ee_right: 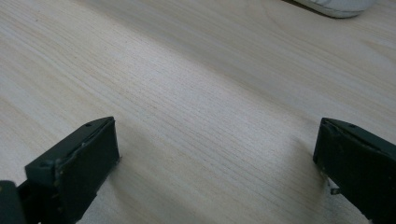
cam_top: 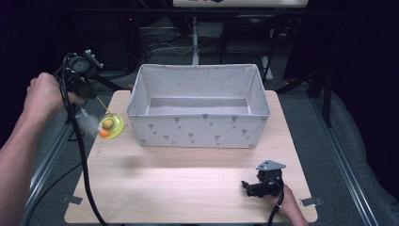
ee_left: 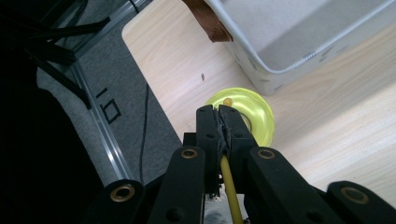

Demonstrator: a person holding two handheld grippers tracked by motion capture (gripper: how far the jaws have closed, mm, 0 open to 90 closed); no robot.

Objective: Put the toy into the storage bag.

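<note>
Left gripper view: left gripper pinches yellow stick of yellow toy, hanging left of fabric bin. Keep pinch firm, clear rim, then lower. Right gripper gapes wide, resting on table.

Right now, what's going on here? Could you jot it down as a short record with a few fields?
Held thing: yellow toy on a thin yellow stick, with white fluff beside it
Left gripper: jaws shut on the stick, toy hanging left of the bin
Right gripper: jaws wide open, low over the table, holding nothing
Fabric bin: open, looks empty
</note>
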